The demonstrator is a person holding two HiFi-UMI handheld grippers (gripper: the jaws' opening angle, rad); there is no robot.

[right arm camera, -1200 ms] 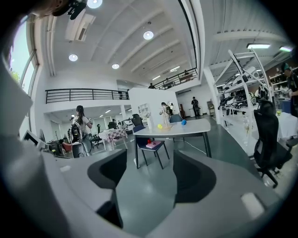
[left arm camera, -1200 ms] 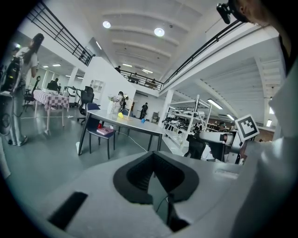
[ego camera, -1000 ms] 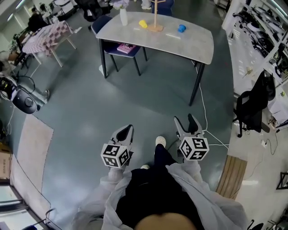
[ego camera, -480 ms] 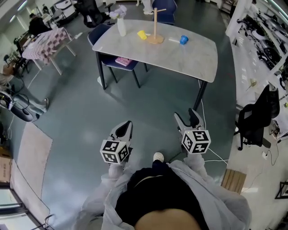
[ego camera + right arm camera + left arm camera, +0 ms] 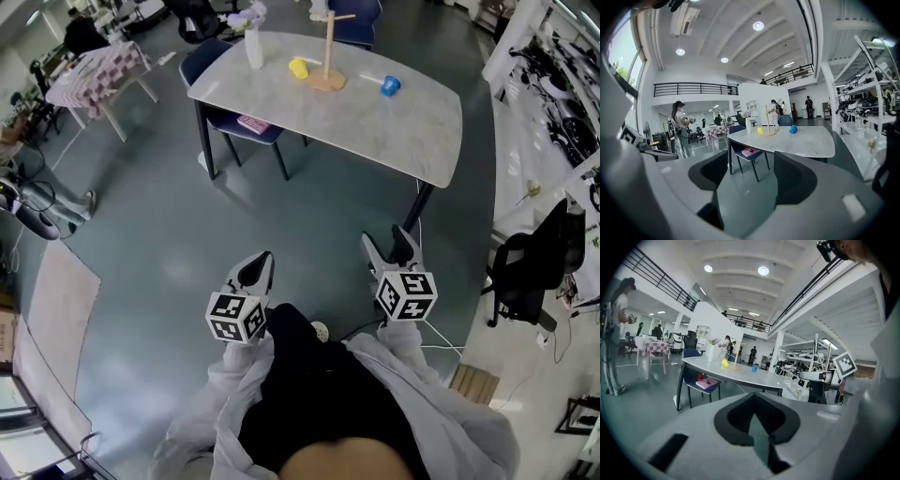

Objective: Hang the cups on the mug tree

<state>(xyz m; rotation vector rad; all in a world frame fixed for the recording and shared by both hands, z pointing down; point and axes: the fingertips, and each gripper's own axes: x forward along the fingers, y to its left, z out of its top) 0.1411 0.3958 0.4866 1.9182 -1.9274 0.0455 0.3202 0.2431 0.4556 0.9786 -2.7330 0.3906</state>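
The left gripper [image 5: 256, 265] is clenched: in the left gripper view its two dark pads meet in a point and nothing is caught between them. The right gripper [image 5: 387, 246] is released, its jaws standing well apart with only the grey-green floor [image 5: 187, 234] showing in the gap. Both are held out low in front of the person, side by side and pointing slightly downward towards the table [image 5: 394, 131]. Neither touches anything. Light grey sleeves [image 5: 412, 361] lead back from them to the body.

The table is well ahead of both grippers, across open floor. It has a pale top and dark legs. On it stands the wooden mug tree [image 5: 327, 56], upright on a round base, with its pegs bare. The yellow cup [image 5: 298, 67] sits on the tabletop just to the left of the tree's base. The blue cup [image 5: 390, 85] sits on the tabletop to the right of the tree, a little apart from it. A white bottle [image 5: 254, 49] stands near the table's far left corner.

A blue chair [image 5: 217, 58] is tucked under the table's left end, with a pink book [image 5: 251, 123] lying on its seat. A black office chair [image 5: 525, 262] stands off to the right, beside a white cable [image 5: 427, 225] that trails across the floor.
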